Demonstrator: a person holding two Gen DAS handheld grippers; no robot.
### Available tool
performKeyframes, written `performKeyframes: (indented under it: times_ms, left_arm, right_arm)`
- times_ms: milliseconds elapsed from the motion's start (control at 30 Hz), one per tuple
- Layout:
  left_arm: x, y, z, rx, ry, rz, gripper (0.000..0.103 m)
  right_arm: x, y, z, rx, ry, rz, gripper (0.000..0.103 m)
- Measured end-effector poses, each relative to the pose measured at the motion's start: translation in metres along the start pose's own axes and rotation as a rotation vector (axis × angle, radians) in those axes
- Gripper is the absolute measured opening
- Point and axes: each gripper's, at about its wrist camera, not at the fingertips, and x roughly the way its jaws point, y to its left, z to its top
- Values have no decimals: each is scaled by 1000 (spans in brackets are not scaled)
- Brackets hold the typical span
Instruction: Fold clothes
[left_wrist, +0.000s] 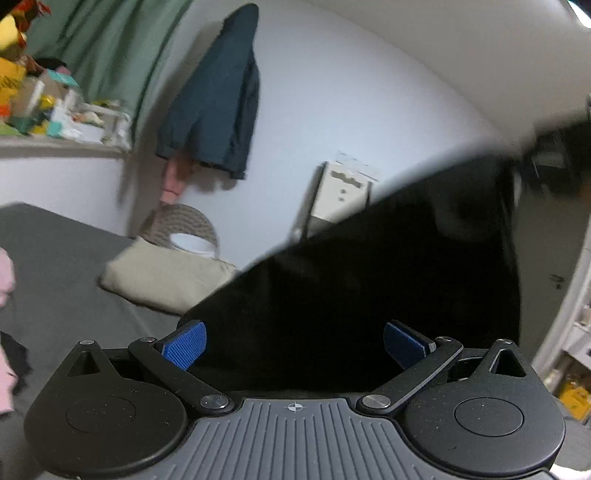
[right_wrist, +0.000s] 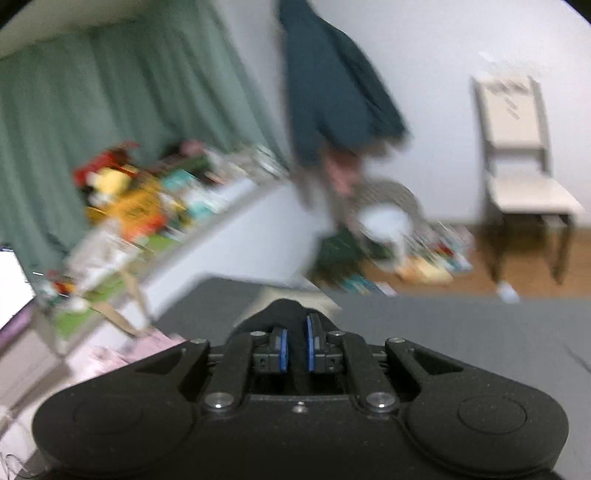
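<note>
1. Left wrist view: the left gripper (left_wrist: 294, 343) has its blue pads (left_wrist: 184, 347) spread wide apart, holding nothing.
2. A black garment (left_wrist: 388, 288) hangs raised in front of it, filling the middle and right of the view; its upper edge slants up toward the top right, where something dark and blurred holds it.
3. The cloth's lower part lies between and beyond the spread fingers; whether it touches the pads cannot be told.
4. Below and to the left is a grey bed surface (left_wrist: 55, 251) with a beige pillow (left_wrist: 166, 277) at its far edge and a bit of pink cloth (left_wrist: 5, 280) at the left border.
5. A dark teal jacket (left_wrist: 218, 103) hangs on the white wall, beside a green curtain (left_wrist: 114, 51) and a cluttered shelf (left_wrist: 55, 110).
6. Right wrist view, heavily blurred: the right gripper (right_wrist: 295, 341) has its blue pads drawn close, with a fold of black fabric (right_wrist: 284, 314) pinched between them and bulging just beyond the tips.
7. The grey bed (right_wrist: 461, 332) stretches ahead; a pale chair (right_wrist: 517, 147) stands on a wooden floor (right_wrist: 480, 266) by the wall.
8. The teal jacket (right_wrist: 332, 92) and green curtain (right_wrist: 92, 110) appear here too.
</note>
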Motion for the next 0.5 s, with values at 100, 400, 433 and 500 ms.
performKeyframes:
  times_ms: [100, 400, 433, 500]
  left_arm:
    - [-2, -5, 12, -5, 15, 101, 103]
    - [36, -18, 20, 44, 216, 240, 103]
    - [40, -19, 20, 54, 226, 241, 103]
    - [41, -14, 18, 47, 248, 252, 103]
  right_arm:
    - [12, -43, -33, 57, 87, -166, 9]
    - [-4, -72, -94, 105, 312, -358, 35]
    - [-5, -59, -94, 46, 330, -364, 43]
    - [0, -28, -98, -88, 367, -371, 62]
